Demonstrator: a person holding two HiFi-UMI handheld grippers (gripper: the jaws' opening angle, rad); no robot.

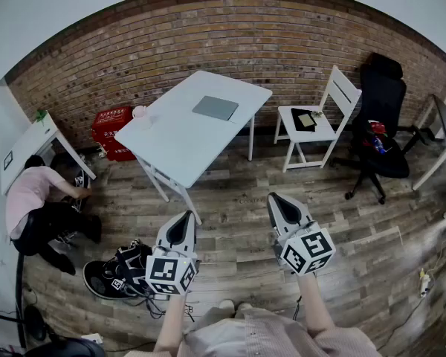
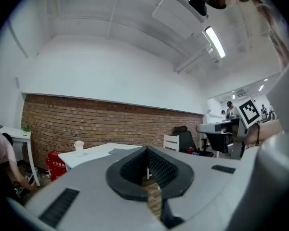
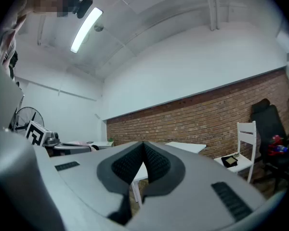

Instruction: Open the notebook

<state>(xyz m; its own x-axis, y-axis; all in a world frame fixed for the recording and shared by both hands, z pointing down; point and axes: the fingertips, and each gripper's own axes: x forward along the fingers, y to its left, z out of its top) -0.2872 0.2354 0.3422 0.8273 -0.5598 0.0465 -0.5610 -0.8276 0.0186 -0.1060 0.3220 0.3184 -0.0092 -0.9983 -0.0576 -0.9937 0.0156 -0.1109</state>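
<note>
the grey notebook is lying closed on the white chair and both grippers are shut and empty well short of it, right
Not quite: the head view shows the grey notebook lying closed on the white table, not on the white chair. The rest holds: the left gripper and right gripper are shut and empty, well short of it.

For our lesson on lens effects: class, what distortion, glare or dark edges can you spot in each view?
Head view: the fisheye bends the brick wall into an arc. Left gripper view: the ceiling strip light glares white and the corners are vignetted. Right gripper view: the strip light is blown out too, and the rim is dark.
</note>
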